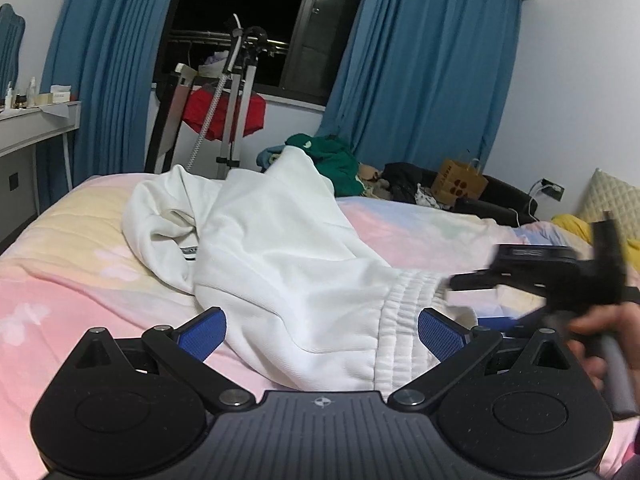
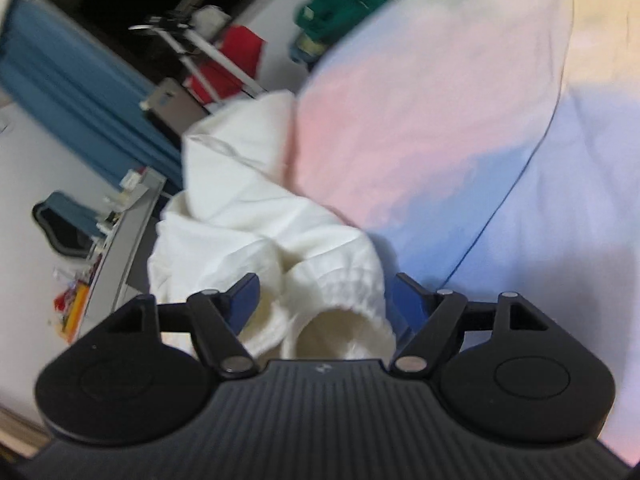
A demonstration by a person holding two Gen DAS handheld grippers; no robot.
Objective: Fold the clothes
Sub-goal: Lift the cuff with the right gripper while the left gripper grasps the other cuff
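Our left claw point(image 1: 322, 330) and right claw point(image 2: 322, 304) both hang spread around the ribbed waistband point(image 1: 404, 320) of the white trousers point(image 1: 288, 248), heaped on the bed point(image 1: 68, 248). Closing now, we risk pinching one layer only, and a lopsided fold.

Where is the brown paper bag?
In the left wrist view, the brown paper bag stands far back on the right, beyond the bed, beside a pile of dark clothes and below the blue curtain.
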